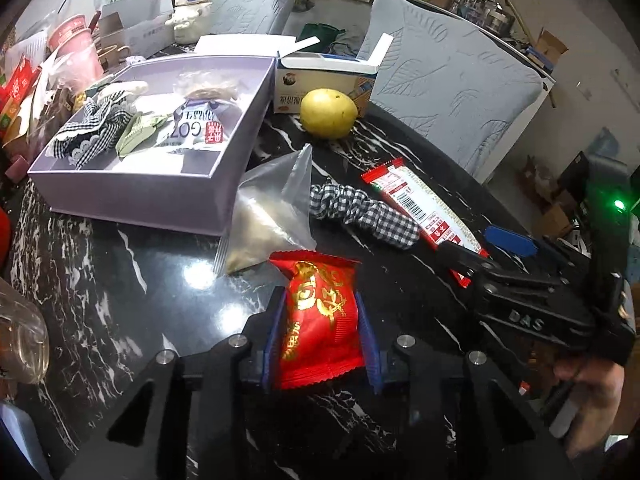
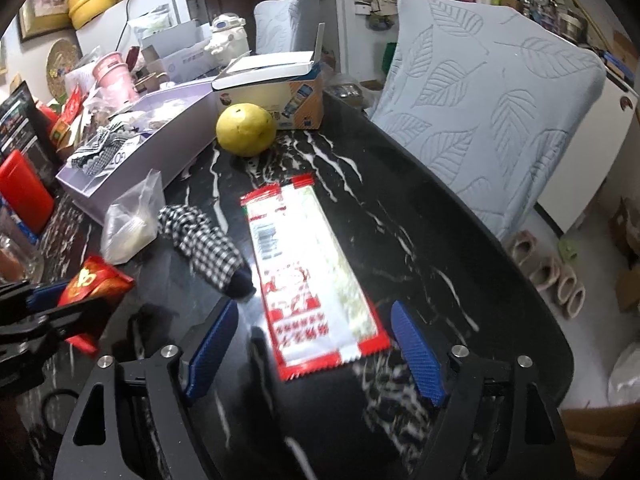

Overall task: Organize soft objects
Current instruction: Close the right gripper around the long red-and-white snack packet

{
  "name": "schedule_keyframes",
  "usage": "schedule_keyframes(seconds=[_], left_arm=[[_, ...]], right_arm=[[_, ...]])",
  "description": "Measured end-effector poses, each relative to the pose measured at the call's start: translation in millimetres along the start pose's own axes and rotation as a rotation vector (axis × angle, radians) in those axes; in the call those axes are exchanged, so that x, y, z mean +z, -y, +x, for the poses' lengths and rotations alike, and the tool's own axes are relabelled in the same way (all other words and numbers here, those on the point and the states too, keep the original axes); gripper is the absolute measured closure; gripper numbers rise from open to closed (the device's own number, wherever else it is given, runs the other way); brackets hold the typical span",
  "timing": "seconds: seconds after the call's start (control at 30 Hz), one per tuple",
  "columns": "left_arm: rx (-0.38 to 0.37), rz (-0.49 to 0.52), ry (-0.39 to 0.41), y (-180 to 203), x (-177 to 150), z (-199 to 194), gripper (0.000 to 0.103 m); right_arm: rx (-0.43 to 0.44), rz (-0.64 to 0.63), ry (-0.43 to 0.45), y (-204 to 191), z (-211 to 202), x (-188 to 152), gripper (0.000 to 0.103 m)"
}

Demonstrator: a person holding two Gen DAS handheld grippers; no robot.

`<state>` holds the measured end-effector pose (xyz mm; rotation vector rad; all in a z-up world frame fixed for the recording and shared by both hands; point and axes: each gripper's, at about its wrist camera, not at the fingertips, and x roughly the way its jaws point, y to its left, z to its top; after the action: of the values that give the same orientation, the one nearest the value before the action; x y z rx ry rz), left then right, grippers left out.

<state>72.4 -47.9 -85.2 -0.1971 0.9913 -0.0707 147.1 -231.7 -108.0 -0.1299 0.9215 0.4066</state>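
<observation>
My left gripper (image 1: 320, 320) is shut on a red snack packet (image 1: 318, 320) with gold print, held just above the black marble table (image 1: 132, 280). The packet also shows at the left of the right wrist view (image 2: 96, 284). My right gripper (image 2: 314, 344) is open, its blue pads either side of the near end of a long red-and-white packet (image 2: 312, 272) lying flat on the table. A checked scrunchie (image 2: 200, 240) and a clear bag of powder (image 2: 128, 224) lie to its left. A lilac box (image 1: 140, 196) at the back left holds a checked cloth, a green item and a white packet.
A yellow fruit (image 1: 329, 113) sits by an open carton (image 1: 324, 84) behind the box. Cups, bags and boxes crowd the table's left side. A glass jar (image 1: 20, 344) stands at the near left. Two covered chairs (image 2: 492, 120) stand past the table's far edge.
</observation>
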Motion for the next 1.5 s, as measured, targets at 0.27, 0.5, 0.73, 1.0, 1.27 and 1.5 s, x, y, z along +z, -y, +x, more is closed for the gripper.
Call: schedule_keyframes(seconds=[0.27,0.5,0.73,1.0,1.27,1.5], left_arm=[[-0.012,-0.010,-0.015,-1,4,3,0.069],[-0.017,-0.003,-0.013,0,0,3,0.069],[-0.032,0.004,-0.021,1,-10,-1,0.069],[-0.038,0.040,-0.032,6,-26,-6,0.069],[-0.061,0.014,-0.063,-1,-34,0,0.069],[-0.050,0.024,-0.087,1,-33,5,0.065]], right_arm=[[-0.009,-0.060,-0.027,-1,19,13,0.023],[-0.037,-0.094,-0.009,-6,16,6,0.046],[-0.034,-0.044,-0.013,-2,0,-11,0.051],[-0.058,0.022,-0.035,1,-25,-39,0.051],[-0.048,0.051,-0.071,-3,-40,-58,0.046],[-0.046,0.040,-0.075,-5,-33,-52,0.032]])
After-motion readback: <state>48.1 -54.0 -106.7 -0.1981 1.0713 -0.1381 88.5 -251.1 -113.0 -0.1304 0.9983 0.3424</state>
